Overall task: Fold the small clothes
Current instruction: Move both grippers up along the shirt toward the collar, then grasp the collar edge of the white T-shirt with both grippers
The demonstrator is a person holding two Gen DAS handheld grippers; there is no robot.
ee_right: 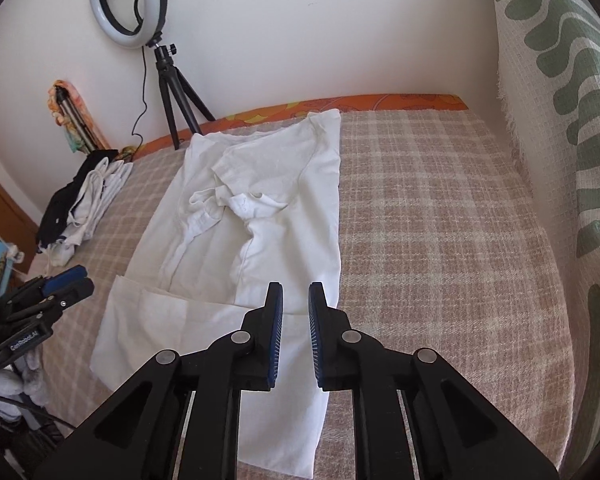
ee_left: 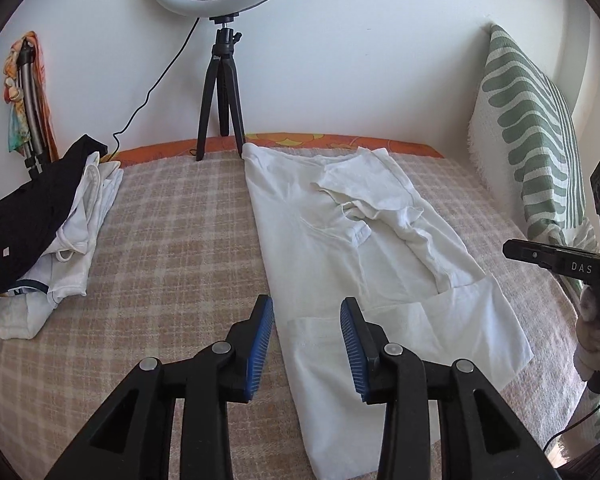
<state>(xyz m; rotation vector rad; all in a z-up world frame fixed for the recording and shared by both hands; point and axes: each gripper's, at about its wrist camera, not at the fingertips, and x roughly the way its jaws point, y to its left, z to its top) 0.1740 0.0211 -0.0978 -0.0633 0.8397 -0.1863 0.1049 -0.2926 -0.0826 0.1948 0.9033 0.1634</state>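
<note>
1. White cotton T-shirt (ee_left: 364, 264): it lies partly folded lengthwise on the beige-and-white checked woven bedcover (ee_left: 172, 248), both long sides turned in and a sleeve and the collar rumpled over its middle.
2. Writing: the letters "DAS" show in white on the black body of the right gripper (ee_left: 518, 251) where it enters the left wrist view at the right edge; "GenRobot.AI" can be read on the black body of the left gripper (ee_right: 70, 278) at the left edge of the right wrist view.
3. The left gripper (ee_left: 307, 322) hangs above the near left edge of the T-shirt, its blue ribbed pads (ee_left: 262, 344) parted with nothing between them; the shirt's edge shows through the gap.
4. The right gripper (ee_right: 296, 308) hangs over the shirt's near right part, its jaws a narrow gap apart and empty; whether a pad brushes the cloth below is hard to tell from this angle.
5. A loose pile of black and white small clothes (ee_left: 48, 232) sits well apart at the left end of the bedcover.
6. A white ring light on a black tripod (ee_left: 220, 92) stands at the wall behind the shirt's far end.
7. A green-and-white wavy-patterned cushion (ee_left: 536, 136) leans upright on the right.
</note>
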